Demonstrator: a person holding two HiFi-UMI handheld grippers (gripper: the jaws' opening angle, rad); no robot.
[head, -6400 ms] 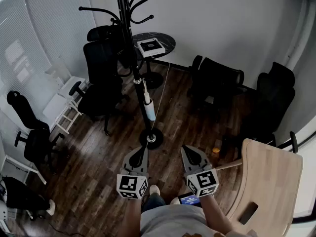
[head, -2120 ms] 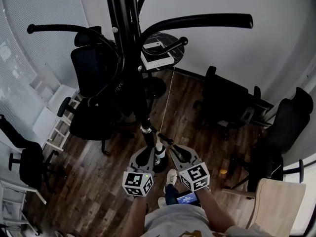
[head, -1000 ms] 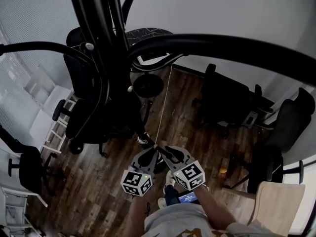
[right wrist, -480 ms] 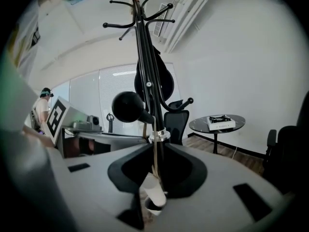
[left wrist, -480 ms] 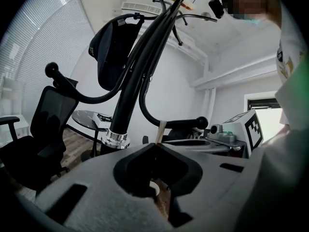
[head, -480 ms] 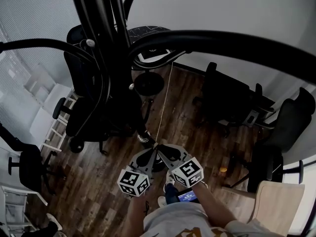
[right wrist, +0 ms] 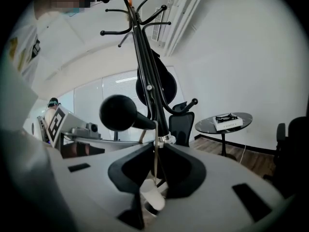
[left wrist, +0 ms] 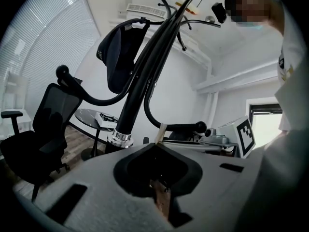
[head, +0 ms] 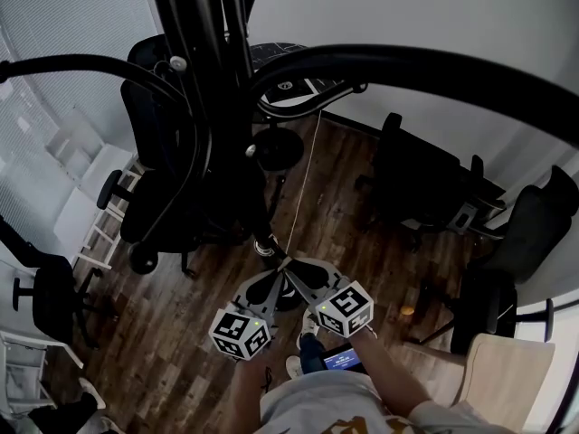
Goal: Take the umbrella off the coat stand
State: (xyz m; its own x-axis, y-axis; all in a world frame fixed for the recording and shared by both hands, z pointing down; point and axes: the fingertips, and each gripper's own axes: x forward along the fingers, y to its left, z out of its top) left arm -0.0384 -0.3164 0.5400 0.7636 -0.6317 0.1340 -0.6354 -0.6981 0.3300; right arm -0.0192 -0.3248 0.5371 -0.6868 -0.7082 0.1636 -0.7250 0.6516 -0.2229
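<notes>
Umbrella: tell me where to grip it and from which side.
Take the umbrella by its white lower end, from below, right gripper pointing up. It seems to hang along the coat stand pole, whose hook arms crowd higher approaches.

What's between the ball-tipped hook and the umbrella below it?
In the right gripper view, a thin strap runs from hook to umbrella, through the right gripper's closed tips.

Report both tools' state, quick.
Left tool: shut on the umbrella strap.
Right tool: shut on the umbrella strap.
</notes>
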